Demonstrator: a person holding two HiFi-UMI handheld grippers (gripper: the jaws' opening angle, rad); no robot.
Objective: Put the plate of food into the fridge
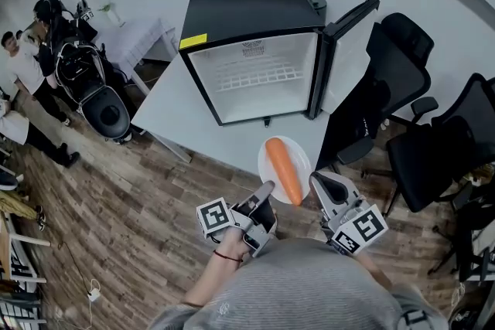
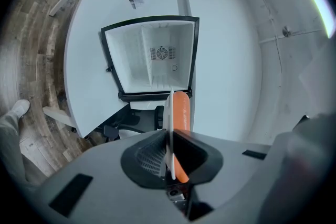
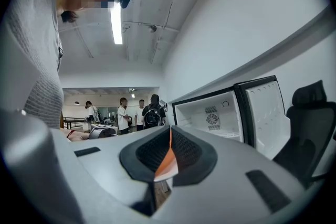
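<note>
Ahead, open fridge (image 1: 247,11), plate (image 1: 265,166), chairs (image 1: 433,158) rightward

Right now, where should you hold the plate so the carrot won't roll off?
By its thin rim, from the two near sides, where the left gripper and right gripper hold it. The carrot lies along the middle, leaving the edges bare, and two grips should keep the flat plate level.

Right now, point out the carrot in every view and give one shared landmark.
Head view: carrot lies on the plate, bottom centre.
Left gripper view: centre, just above the jaws.
Right gripper view: orange sliver, low centre, between the jaws.
Shared landmark: the open fridge.
</note>
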